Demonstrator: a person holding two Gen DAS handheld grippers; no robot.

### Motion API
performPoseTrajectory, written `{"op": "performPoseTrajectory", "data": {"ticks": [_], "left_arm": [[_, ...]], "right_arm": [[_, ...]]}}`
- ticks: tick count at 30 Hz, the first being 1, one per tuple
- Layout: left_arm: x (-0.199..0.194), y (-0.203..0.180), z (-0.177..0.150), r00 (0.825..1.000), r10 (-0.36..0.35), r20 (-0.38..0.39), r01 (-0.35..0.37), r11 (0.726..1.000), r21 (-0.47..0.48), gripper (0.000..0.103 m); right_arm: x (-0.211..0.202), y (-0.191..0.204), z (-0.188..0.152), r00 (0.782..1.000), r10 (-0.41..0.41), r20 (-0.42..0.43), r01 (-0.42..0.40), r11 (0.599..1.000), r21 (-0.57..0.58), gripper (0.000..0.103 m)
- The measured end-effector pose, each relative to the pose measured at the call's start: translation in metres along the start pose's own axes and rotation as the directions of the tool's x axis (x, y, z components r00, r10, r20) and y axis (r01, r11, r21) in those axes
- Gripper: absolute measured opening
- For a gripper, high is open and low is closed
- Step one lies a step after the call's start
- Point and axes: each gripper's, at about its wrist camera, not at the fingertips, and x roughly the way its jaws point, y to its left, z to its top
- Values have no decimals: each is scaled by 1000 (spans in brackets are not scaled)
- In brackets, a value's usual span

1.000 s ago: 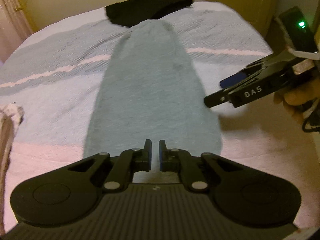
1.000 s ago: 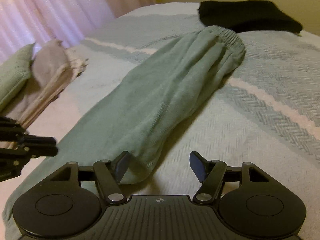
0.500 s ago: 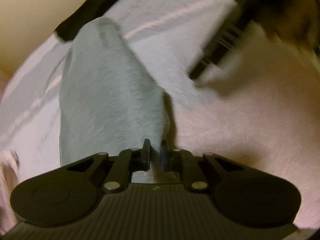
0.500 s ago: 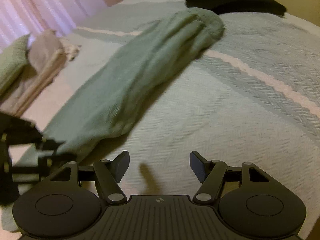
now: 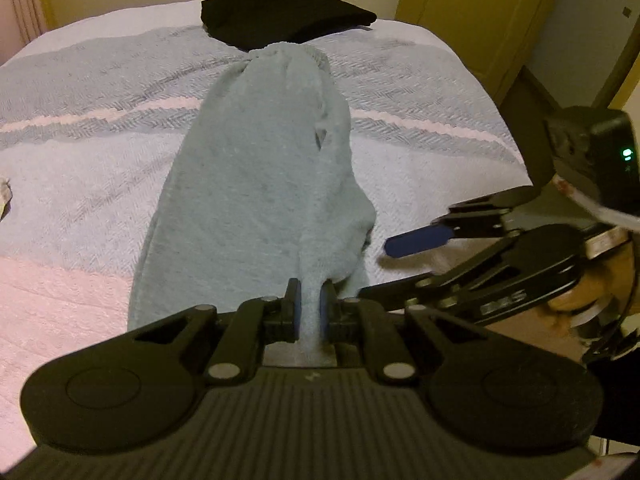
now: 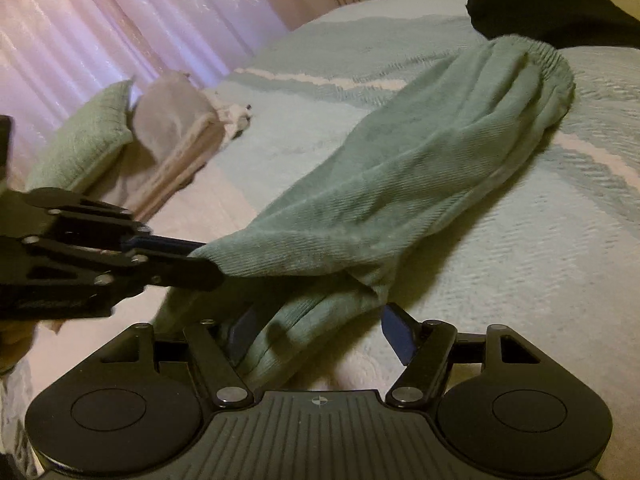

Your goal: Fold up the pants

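Pale green pants lie lengthwise on the bedspread, waistband at the far end and leg ends near me. My left gripper is shut on a pinch of the top layer at the leg end, which it holds raised. From the right wrist view, the left gripper grips that raised edge of the pants. My right gripper stands wide with its jaws opening. The lower leg layer lies between its fingers and the pads do not press on it. In the left wrist view the right gripper sits just right of the leg end.
A folded black garment lies beyond the waistband. Folded green and beige clothes are stacked at the bed's left side by the curtains. A yellow cupboard door stands past the bed's right edge.
The right gripper swung off to the right of the leg end, then came back around it. The left gripper tilted and returned, now holding the top layer lifted.
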Motion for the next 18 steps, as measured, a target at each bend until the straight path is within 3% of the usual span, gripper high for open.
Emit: {"op": "performPoseTrajectory", "data": {"ticks": [4,6,11,12,14,16,18], "left_arm": [[-1,3,-1,1000,-1,22,1,1000,-25,7],[-1,3,-3,1000,14,26,-14,1000,-17,7],[9,-19,-11,999,35,27,-37,996,80,7],[14,-26,-13,999,35,22,-37,994,98,7],[27,-43,-19,1000,27,3,-27,990,138,7],[38,-58,-26,1000,11,-17,-9,987,159,7],[46,-69,-33,1000,3,-29,2,985,171,7]], "right_arm": [[23,-8,9,993,-118,19,117,993,28,67],[25,-16,13,973,-226,53,225,974,32,67],[-8,-23,2,942,-319,108,332,934,-134,65],[-14,-25,-2,939,-326,110,340,928,-151,59],[-19,-29,-11,951,-298,87,308,936,-168,32],[-17,-29,-14,962,-265,69,273,946,-174,14],[-20,-30,-15,965,-256,66,263,953,-149,7]]}}
